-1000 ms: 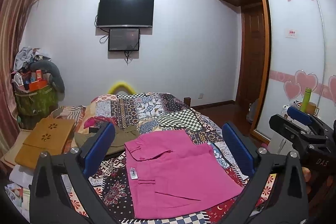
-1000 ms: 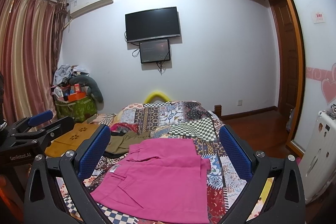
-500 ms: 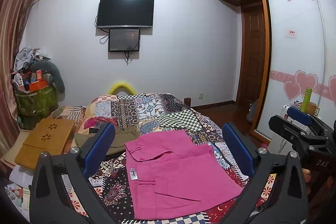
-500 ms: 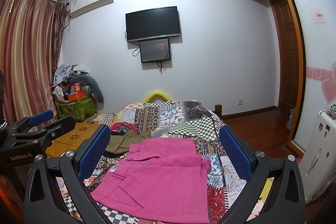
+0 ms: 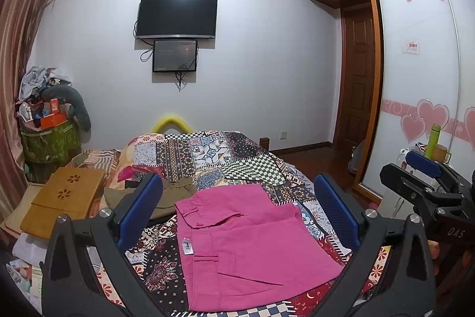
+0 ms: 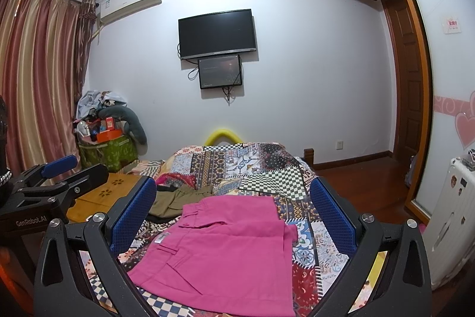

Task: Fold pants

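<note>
Pink pants (image 5: pixel 249 242) lie folded into a flat rectangle on the patchwork bedspread (image 5: pixel 225 159); they also show in the right wrist view (image 6: pixel 225 251). My left gripper (image 5: pixel 237 210) is open and empty, held above the near part of the pants. My right gripper (image 6: pixel 234 213) is open and empty, also above the pants. Each gripper shows at the edge of the other's view: the right one (image 5: pixel 427 183), the left one (image 6: pixel 56 177).
Olive-green pants (image 5: pixel 166 195) lie behind the pink ones on the bed. A yellow-brown lap table (image 5: pixel 62 198) sits at the bed's left. A cluttered green bin (image 5: pixel 47 138) stands by the curtain. A wardrobe (image 5: pixel 421 79) and white suitcase (image 6: pixel 451 222) stand on the right.
</note>
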A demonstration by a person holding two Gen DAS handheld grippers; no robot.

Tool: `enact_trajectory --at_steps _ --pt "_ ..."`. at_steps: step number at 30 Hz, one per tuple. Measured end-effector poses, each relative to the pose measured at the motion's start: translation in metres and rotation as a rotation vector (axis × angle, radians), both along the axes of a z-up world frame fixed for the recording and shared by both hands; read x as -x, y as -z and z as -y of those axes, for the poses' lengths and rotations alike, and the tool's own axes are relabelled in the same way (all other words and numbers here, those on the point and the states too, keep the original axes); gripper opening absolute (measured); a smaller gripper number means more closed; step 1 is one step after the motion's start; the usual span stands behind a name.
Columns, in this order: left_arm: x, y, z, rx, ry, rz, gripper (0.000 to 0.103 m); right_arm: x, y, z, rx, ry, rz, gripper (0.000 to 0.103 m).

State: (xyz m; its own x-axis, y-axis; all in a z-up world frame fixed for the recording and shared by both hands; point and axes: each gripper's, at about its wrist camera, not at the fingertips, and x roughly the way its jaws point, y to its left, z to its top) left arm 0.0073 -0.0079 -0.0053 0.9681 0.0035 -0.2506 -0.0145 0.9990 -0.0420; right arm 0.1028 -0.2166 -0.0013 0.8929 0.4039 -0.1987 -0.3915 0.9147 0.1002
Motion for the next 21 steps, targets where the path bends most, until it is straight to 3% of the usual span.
enact_trajectory --at_steps 12,21 --pt "-0.016 0.003 -0.002 0.0 -0.016 -0.038 0.103 -0.009 0.004 0.0 0.002 -0.008 -0.027 0.103" --pt "-0.068 0.029 -0.009 0.009 -0.04 -0.141 0.103 -0.044 0.027 0.004 0.002 0.001 -0.122 0.103"
